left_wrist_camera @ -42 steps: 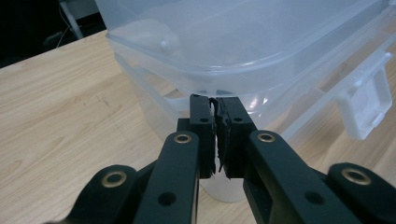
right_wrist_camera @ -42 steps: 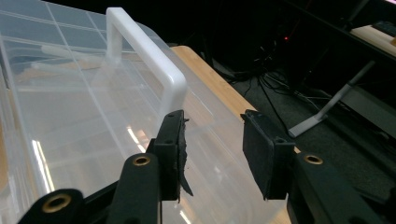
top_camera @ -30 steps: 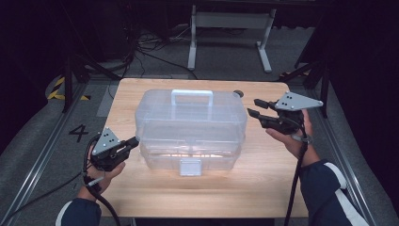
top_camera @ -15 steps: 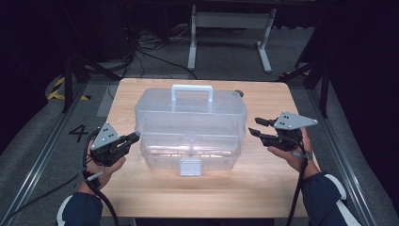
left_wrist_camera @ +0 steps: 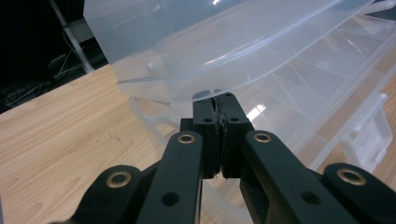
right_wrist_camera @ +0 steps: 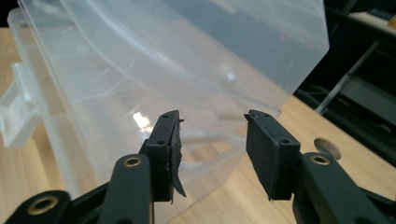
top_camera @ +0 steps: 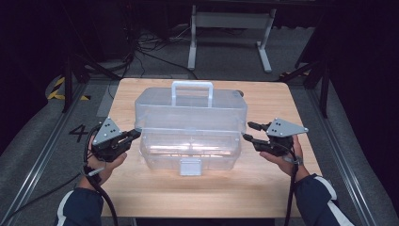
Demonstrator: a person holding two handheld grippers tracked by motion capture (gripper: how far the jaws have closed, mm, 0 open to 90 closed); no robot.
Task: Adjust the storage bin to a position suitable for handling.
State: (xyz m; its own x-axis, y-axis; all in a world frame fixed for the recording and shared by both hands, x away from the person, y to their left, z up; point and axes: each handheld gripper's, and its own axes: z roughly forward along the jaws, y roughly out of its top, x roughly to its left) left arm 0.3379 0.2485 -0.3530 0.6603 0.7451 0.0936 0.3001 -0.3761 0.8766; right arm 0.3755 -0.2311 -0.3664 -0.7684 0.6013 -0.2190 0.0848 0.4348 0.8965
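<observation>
**Clear box, two grippers closing in from either side**

Here we are at the wooden tabletop point(top_camera: 141, 197), and the big clear plastic storage box point(top_camera: 190, 129) sits square in the middle of it, a little nearer the far edge, its lid raised off the base. The carry handle point(top_camera: 191, 92) stands up at the far side, and the front latch point(top_camera: 190, 165) hangs loose toward the near edge.

The left gripper point(top_camera: 136, 133) is tucked in at the box's left end, jaws pressed together with nothing between them. In the left gripper view, that gripper point(left_wrist_camera: 218, 100) noses right up under the lid's rim point(left_wrist_camera: 196, 86), and whether it actually touches I can't quite tell. On the other side, the right gripper point(top_camera: 248, 131) comes in at the right end with its jaws spread, having just opened a touch, and the box wall is just ahead of them, not between them.

How will this handle? It looks light and hollow, thin-walled, so it should flex under a hard squeeze. Smooth plastic too, likely slippery against the pads. The best bets for a hold are the stiffer lid rim at each end, or that handle. A pinch on the flat wall would probably slide off.
</observation>
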